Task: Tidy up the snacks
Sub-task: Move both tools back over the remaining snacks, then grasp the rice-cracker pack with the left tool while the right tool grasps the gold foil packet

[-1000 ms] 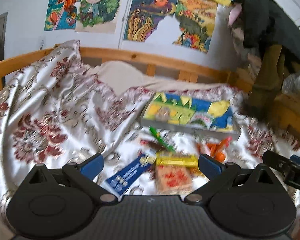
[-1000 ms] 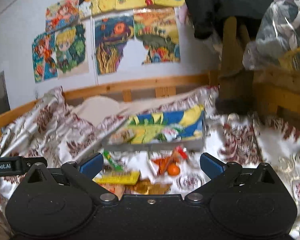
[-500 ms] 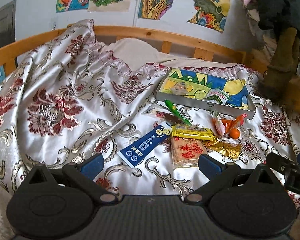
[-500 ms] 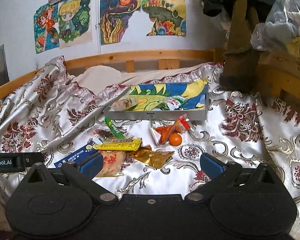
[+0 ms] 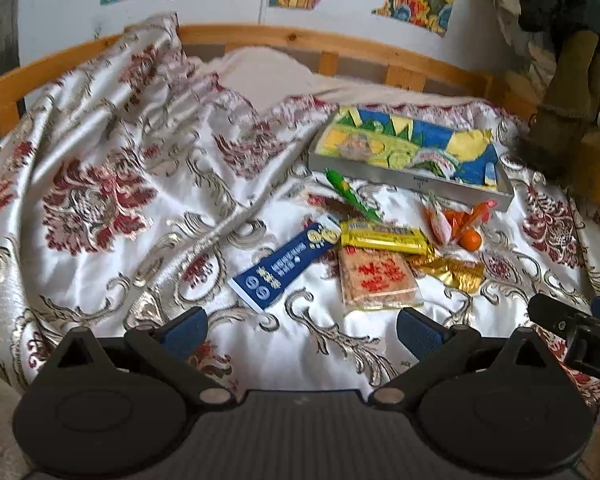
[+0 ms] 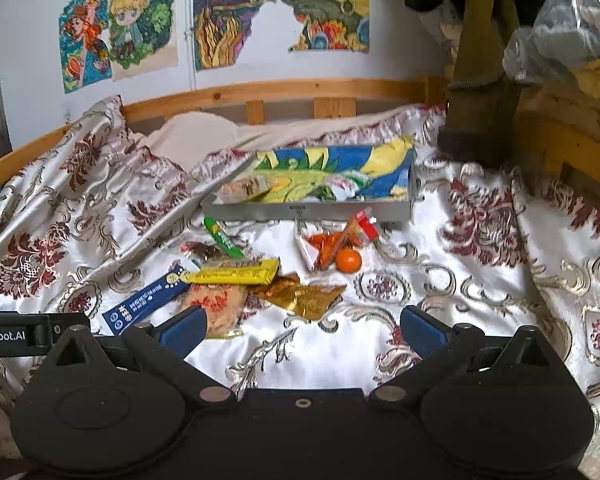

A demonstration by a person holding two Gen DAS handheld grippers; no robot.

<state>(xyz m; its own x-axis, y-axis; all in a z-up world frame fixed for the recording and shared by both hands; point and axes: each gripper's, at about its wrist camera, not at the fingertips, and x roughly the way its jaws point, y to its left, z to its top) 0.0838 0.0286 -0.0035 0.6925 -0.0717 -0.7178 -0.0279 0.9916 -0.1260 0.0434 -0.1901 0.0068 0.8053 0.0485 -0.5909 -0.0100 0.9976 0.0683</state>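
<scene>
Several snacks lie loose on a satin bedspread in front of a shallow grey tray (image 5: 416,181) (image 6: 312,212) lined with a bright picture. Among them are a blue packet (image 5: 286,264) (image 6: 148,300), a yellow bar (image 5: 382,236) (image 6: 236,274), a red-printed cracker pack (image 5: 376,280) (image 6: 216,306), a gold wrapper (image 5: 452,272) (image 6: 304,294), a green stick (image 5: 350,194) (image 6: 222,238) and a small orange fruit (image 5: 470,239) (image 6: 349,260). My left gripper (image 5: 302,326) is open just short of the blue packet. My right gripper (image 6: 302,326) is open, its left finger beside the cracker pack.
A wooden bed rail (image 6: 284,92) runs along the back under wall drawings. A wooden post (image 6: 476,80) with dark clothing and a plastic bag (image 6: 568,24) stand at the right. The bedspread (image 5: 100,184) is bunched at the left. The other gripper's body (image 5: 580,340) shows at right.
Both cameras have tilted down and come closer to the snacks, which now sit larger and lower in view. Both grippers stay open; no snack has moved.
</scene>
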